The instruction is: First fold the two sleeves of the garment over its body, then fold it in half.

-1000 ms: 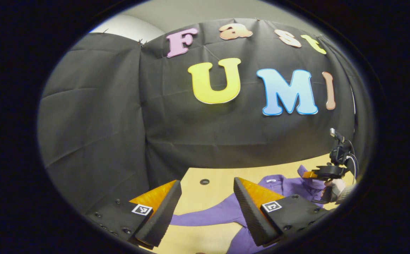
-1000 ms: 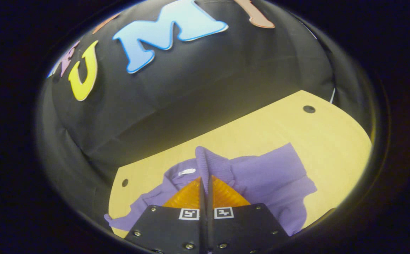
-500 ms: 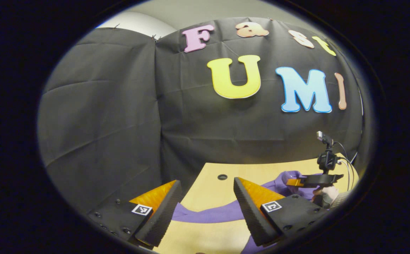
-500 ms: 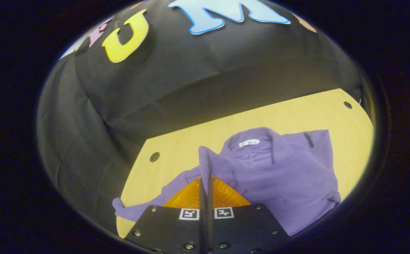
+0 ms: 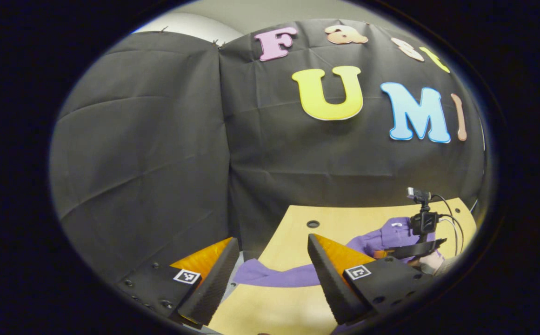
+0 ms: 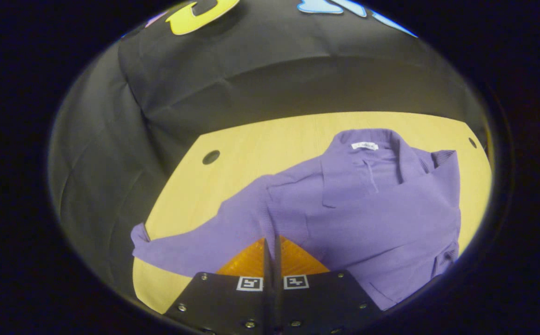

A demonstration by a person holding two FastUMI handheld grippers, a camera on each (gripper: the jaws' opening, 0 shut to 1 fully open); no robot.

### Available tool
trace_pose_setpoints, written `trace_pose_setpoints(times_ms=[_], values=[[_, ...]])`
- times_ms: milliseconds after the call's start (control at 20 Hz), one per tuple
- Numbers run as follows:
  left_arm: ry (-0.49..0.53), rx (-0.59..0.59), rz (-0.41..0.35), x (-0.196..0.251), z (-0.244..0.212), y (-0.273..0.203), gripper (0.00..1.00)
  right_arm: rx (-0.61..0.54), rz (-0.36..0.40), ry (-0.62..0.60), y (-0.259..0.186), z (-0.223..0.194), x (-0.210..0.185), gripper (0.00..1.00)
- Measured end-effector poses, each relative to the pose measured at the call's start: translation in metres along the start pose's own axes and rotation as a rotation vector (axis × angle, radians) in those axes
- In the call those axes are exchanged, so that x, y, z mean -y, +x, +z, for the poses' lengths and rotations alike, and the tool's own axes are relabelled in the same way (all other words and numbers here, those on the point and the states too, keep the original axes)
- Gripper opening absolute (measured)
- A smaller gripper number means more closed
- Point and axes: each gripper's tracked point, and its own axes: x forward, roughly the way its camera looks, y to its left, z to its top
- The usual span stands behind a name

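The purple garment (image 6: 367, 209) lies collar-up and flat on the yellow table (image 6: 251, 144). My right gripper (image 6: 272, 239) is shut low over the garment's body, with the cuff of one sleeve (image 6: 286, 218) pinched between its fingers and that sleeve laid across the chest. The other sleeve (image 6: 190, 246) stretches out to the left, its cuff at the table's edge. In the left gripper view this sleeve (image 5: 274, 275) lies beyond my open left gripper (image 5: 272, 239), which hovers above the table's corner and holds nothing. The right gripper (image 5: 383, 254) and a hand appear at the far right over the garment (image 5: 381, 235).
Black cloth walls stand close behind and to the left of the table. Round holes (image 6: 210, 157) (image 5: 312, 224) mark the table's corners. The table's left edge (image 6: 149, 223) runs just beside the outstretched sleeve's cuff.
My right gripper has carried the sleeve's cuff across and down onto the garment's body. My left gripper has shifted left, so the table's corner and the spread sleeve now sit between its fingers.
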Motion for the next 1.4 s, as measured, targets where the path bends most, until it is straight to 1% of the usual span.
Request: trace_pose_setpoints(times_ms=[50,100,200,250,300,350,400,500,550,600,650,700,750,800,950,1100,1150,1200,1400], values=[[-0.004,-0.006,0.000,-0.003,-0.005,0.003,0.97,-0.019,0.004,-0.008,0.000,-0.006,-0.001,0.07],[-0.009,-0.013,0.003,-0.006,-0.010,0.007,0.97,-0.033,0.015,-0.015,0.001,-0.011,-0.003,0.07],[-0.027,-0.029,0.000,-0.010,-0.021,0.015,0.97,-0.050,0.044,-0.025,-0.003,-0.017,-0.014,0.43],[-0.036,-0.036,-0.004,-0.010,-0.027,0.019,1.00,-0.050,0.042,-0.032,-0.009,-0.018,-0.015,0.60],[-0.044,-0.046,-0.010,-0.011,-0.034,0.024,0.97,-0.043,0.040,-0.040,-0.007,-0.018,-0.015,0.78],[-0.049,-0.056,-0.015,-0.011,-0.044,0.032,0.97,-0.038,0.039,-0.044,-0.010,-0.016,-0.016,0.82],[-0.051,-0.071,-0.020,-0.011,-0.053,0.039,1.00,-0.034,0.041,-0.044,-0.012,-0.016,-0.017,0.82],[-0.045,-0.098,-0.032,-0.012,-0.073,0.055,1.00,-0.028,0.047,-0.038,-0.019,-0.014,-0.019,0.81],[-0.037,-0.113,-0.035,-0.014,-0.082,0.063,0.97,-0.024,0.047,-0.035,-0.021,-0.012,-0.019,0.81],[-0.030,-0.126,-0.039,-0.014,-0.090,0.071,1.00,-0.019,0.046,-0.031,-0.024,-0.011,-0.018,0.81],[-0.028,-0.139,-0.049,-0.014,-0.099,0.080,1.00,-0.015,0.044,-0.027,-0.027,-0.008,-0.016,0.81],[-0.028,-0.157,-0.059,-0.015,-0.110,0.088,0.97,-0.010,0.041,-0.022,-0.031,-0.006,-0.015,0.82],[-0.027,-0.176,-0.067,-0.015,-0.123,0.098,1.00,-0.006,0.036,-0.017,-0.035,-0.004,-0.013,0.82],[-0.027,-0.199,-0.074,-0.016,-0.135,0.108,1.00,0.001,0.029,-0.013,-0.040,-0.002,-0.010,0.82],[-0.013,-0.287,-0.088,-0.018,-0.176,0.136,1.00,0.015,-0.001,0.000,-0.052,0.004,0.004,0.82],[0.012,-0.360,-0.121,-0.014,-0.215,0.168,0.99,0.022,-0.041,0.017,-0.066,0.006,0.022,0.82],[0.021,-0.387,-0.123,-0.016,-0.231,0.178,1.00,0.024,-0.056,0.026,-0.070,0.007,0.028,0.82],[0.024,-0.409,-0.126,-0.018,-0.244,0.185,0.99,0.026,-0.070,0.036,-0.073,0.006,0.034,0.82],[0.030,-0.489,-0.124,-0.021,-0.283,0.205,1.00,0.026,-0.120,0.067,-0.080,0.002,0.054,0.81]])
